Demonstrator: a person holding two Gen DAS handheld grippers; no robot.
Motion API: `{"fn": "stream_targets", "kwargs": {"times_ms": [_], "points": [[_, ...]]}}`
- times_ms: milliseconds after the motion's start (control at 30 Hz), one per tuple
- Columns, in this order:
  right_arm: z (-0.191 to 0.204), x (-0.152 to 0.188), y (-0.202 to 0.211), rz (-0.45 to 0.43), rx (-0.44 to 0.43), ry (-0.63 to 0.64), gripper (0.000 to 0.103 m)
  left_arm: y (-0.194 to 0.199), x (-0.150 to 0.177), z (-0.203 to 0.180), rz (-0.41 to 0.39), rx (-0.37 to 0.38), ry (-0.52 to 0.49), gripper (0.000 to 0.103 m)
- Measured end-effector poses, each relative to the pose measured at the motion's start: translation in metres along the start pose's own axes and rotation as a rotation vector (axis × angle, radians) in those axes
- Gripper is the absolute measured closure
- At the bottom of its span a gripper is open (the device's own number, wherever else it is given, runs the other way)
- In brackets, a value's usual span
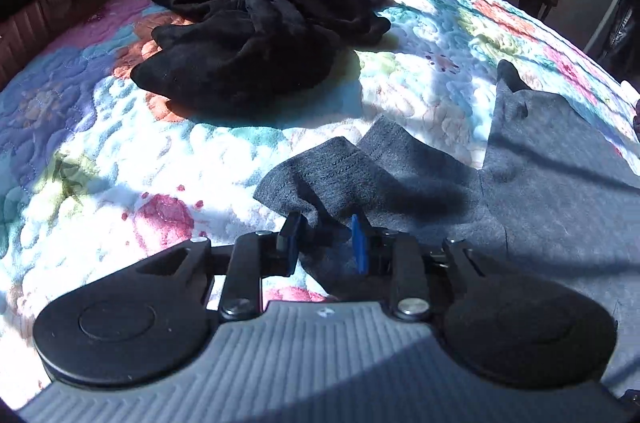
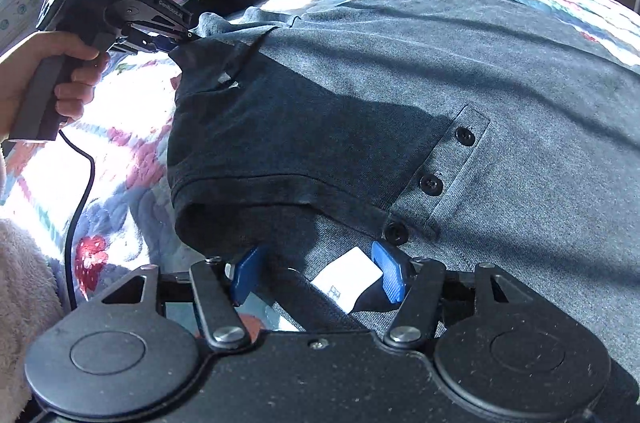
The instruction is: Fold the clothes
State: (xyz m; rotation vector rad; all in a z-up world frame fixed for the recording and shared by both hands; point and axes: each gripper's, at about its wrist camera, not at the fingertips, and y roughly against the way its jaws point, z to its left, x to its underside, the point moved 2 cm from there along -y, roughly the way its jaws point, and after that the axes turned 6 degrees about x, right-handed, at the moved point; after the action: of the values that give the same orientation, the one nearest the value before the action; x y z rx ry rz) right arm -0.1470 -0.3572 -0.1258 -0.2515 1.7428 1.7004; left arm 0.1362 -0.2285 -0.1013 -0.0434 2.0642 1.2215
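The grey polo shirt lies spread on my floral quilt. My left gripper stands parted over its sleeve edge, nothing pinched. My right gripper gapes wide at the collar, straddling the white label.

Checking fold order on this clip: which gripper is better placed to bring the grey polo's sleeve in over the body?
Left, probably. The left gripper sits at the sleeve of the grey polo shirt, jaws open around its edge. The right gripper is open at the collar, beside the button placket.
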Motion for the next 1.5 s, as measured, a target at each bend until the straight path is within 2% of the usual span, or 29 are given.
{"fn": "stream_targets", "kwargs": {"times_ms": [67, 133, 167, 200, 267, 333, 367, 433, 500, 633, 733, 767, 800, 867, 933, 967, 1000, 1067, 1133, 1167, 1200, 1267, 1300, 1333, 1367, 1400, 1500], "points": [[0.0, -0.001, 0.006, 0.008, 0.01, -0.001, 0.038, 0.006, 0.005, -0.006, 0.012, 0.006, -0.03, 0.045], [-0.005, -0.001, 0.016, 0.005, 0.02, -0.025, 0.038, 0.019, 0.011, -0.013, -0.009, 0.003, -0.076, 0.043], [-0.011, 0.001, 0.023, -0.001, 0.026, -0.044, 0.038, 0.026, 0.014, -0.016, -0.022, 0.002, -0.1, 0.038], [-0.017, 0.003, 0.029, -0.004, 0.037, -0.065, 0.037, 0.032, 0.017, -0.02, -0.023, 0.023, -0.115, 0.035], [-0.031, 0.009, 0.043, -0.007, 0.081, -0.101, 0.037, 0.041, 0.023, -0.026, -0.013, 0.097, -0.132, 0.034], [-0.048, 0.018, 0.057, -0.004, 0.143, -0.147, 0.037, 0.043, 0.034, -0.031, 0.018, 0.18, -0.133, 0.034], [-0.056, 0.025, 0.064, -0.002, 0.167, -0.177, 0.037, 0.041, 0.043, -0.037, 0.053, 0.187, -0.158, 0.033], [-0.072, 0.04, 0.076, 0.013, 0.203, -0.27, 0.037, 0.033, 0.06, -0.054, 0.132, 0.13, -0.249, 0.032], [-0.083, 0.057, 0.085, 0.033, 0.22, -0.376, 0.037, 0.024, 0.072, -0.067, 0.202, 0.119, -0.276, 0.032], [-0.093, 0.087, 0.091, 0.067, 0.22, -0.487, 0.037, 0.016, 0.079, -0.074, 0.297, 0.218, -0.157, 0.03], [-0.107, 0.103, 0.09, 0.081, 0.202, -0.609, 0.037, 0.016, 0.083, -0.072, 0.304, 0.229, -0.101, 0.026], [-0.113, 0.108, 0.09, 0.081, 0.185, -0.665, 0.037, 0.016, 0.084, -0.07, 0.303, 0.248, -0.069, 0.02], [-0.119, 0.114, 0.09, 0.075, 0.166, -0.726, 0.037, 0.014, 0.084, -0.066, 0.308, 0.281, -0.028, 0.008], [-0.129, 0.124, 0.088, 0.057, 0.16, -0.819, 0.037, 0.011, 0.084, -0.061, 0.315, 0.326, 0.03, 0.0], [-0.134, 0.127, 0.091, 0.005, 0.241, -0.816, 0.038, 0.012, 0.082, -0.06, 0.3, 0.328, 0.049, 0.003], [-0.136, 0.126, 0.094, -0.033, 0.33, -0.775, 0.038, 0.014, 0.082, -0.062, 0.282, 0.304, 0.018, 0.02], [-0.139, 0.125, 0.097, -0.058, 0.426, -0.74, 0.037, 0.016, 0.082, -0.064, 0.262, 0.275, -0.022, 0.059], [-0.155, 0.13, 0.1, -0.091, 0.489, -0.774, 0.033, 0.017, 0.083, -0.069, 0.241, 0.21, -0.114, 0.085], [-0.172, 0.141, 0.103, -0.139, 0.468, -0.892, 0.033, 0.015, 0.081, -0.064, 0.244, 0.232, -0.074, 0.084], [-0.182, 0.15, 0.105, -0.183, 0.439, -0.971, 0.033, 0.013, 0.079, -0.06, 0.25, 0.253, -0.041, 0.075], [-0.191, 0.156, 0.106, -0.227, 0.422, -1.028, 0.033, 0.012, 0.078, -0.057, 0.255, 0.291, 0.006, 0.058], [-0.203, 0.157, 0.103, -0.283, 0.449, -1.042, 0.033, 0.011, 0.077, -0.05, 0.24, 0.356, 0.116, 0.042], [-0.208, 0.155, 0.102, -0.3, 0.472, -1.029, 0.033, 0.01, 0.077, -0.049, 0.227, 0.36, 0.137, 0.047], [-0.212, 0.15, 0.102, -0.317, 0.483, -1.011, 0.042, 0.009, 0.077, -0.05, 0.211, 0.334, 0.117, 0.061], [-0.216, 0.146, 0.105, -0.327, 0.476, -0.996, 0.057, 0.008, 0.077, -0.053, 0.206, 0.283, 0.069, 0.101], [-0.219, 0.142, 0.108, -0.337, 0.469, -0.981, 0.098, 0.008, 0.078, -0.053, 0.201, 0.271, 0.054, 0.1], [-0.22, 0.13, 0.13, -0.404, 0.471, -0.892, 0.097, 0.023, 0.075, -0.042, 0.176, 0.31, 0.138, 0.1]]}}
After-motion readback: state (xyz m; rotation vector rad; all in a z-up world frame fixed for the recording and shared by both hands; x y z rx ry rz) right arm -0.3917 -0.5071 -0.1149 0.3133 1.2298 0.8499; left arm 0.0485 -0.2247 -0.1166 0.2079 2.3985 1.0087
